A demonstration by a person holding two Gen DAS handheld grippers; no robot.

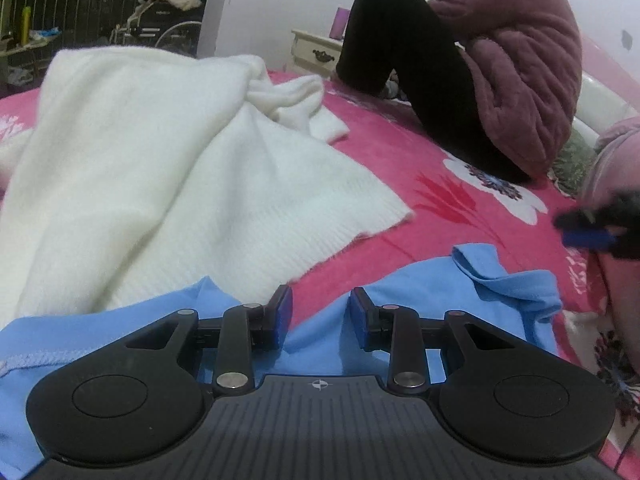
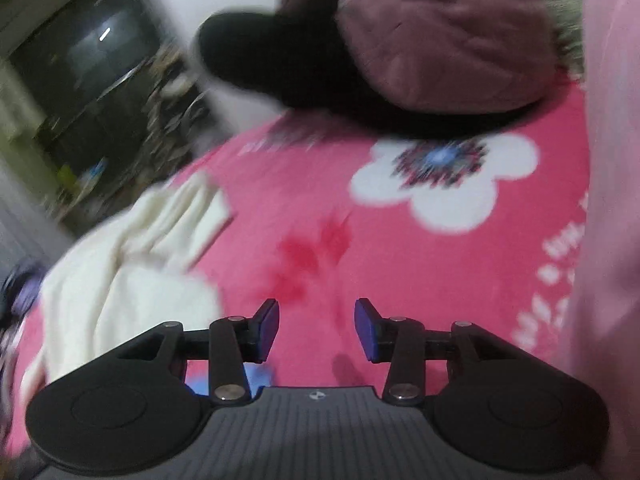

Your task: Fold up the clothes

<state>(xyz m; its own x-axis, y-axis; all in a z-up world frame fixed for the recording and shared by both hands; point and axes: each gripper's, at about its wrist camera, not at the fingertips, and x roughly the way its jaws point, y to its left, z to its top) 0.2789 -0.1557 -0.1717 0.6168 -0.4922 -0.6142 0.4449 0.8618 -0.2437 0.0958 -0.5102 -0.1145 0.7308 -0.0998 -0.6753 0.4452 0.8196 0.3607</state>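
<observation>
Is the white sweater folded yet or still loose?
Still loose: the white sweater lies rumpled across the pink bedspread, one sleeve bunched up, no neat folds.

Sweater (image 1: 160, 168) lying on blanket (image 1: 400, 152), shirt (image 1: 420, 292) sitting in front of it, person (image 1: 500, 72) sitting behind at right.

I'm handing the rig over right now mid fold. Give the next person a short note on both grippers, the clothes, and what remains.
Left hand-held gripper: open above the blue garment, gripping nothing.
Right hand-held gripper: open, empty, over the pink floral bedspread; that view is blurred.
White sweater: rumpled, unfolded, beyond the blue garment.
Done: neither item looks folded.
Left: fold both.
</observation>
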